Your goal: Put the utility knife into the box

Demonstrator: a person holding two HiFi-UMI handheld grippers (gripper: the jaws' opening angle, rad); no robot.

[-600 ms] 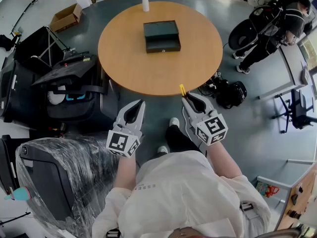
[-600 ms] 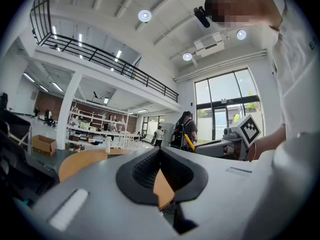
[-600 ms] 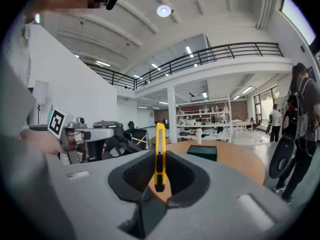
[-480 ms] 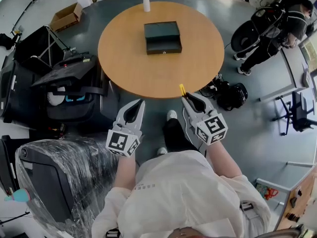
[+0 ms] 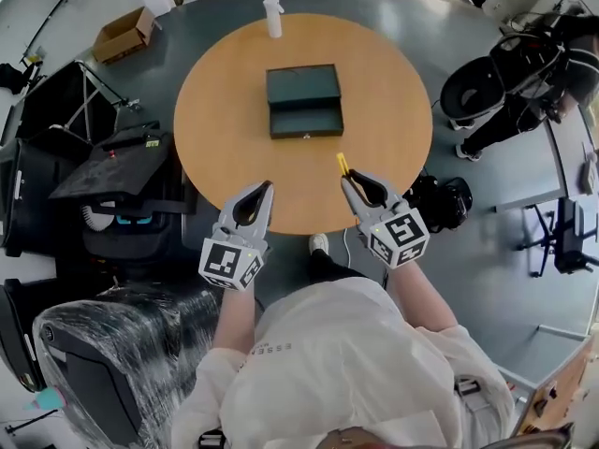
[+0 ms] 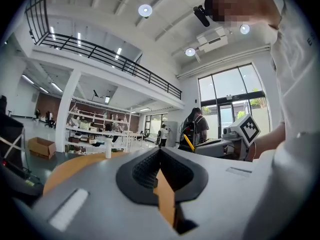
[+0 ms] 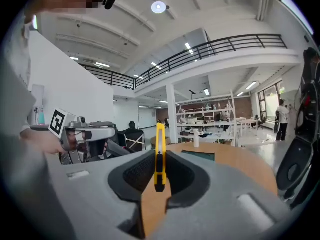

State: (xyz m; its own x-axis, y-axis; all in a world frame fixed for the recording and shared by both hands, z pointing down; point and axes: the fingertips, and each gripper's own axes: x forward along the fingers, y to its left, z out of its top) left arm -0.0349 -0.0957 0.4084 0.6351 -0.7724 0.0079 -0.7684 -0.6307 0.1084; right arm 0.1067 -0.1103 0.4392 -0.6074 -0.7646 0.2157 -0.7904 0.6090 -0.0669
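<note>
Pinching the yellow utility knife by its lower part, the right gripper has its jaws closed on the handle. The knife's long axis runs on past the tips, toward the far side of the table. The left gripper, just beside it, is closed on nothing. Both hover over the near edge of the round wooden table. The dark green box sits ahead at the table's middle, slightly left of the knife, so the loaded right gripper seems best placed to reach it.
</note>
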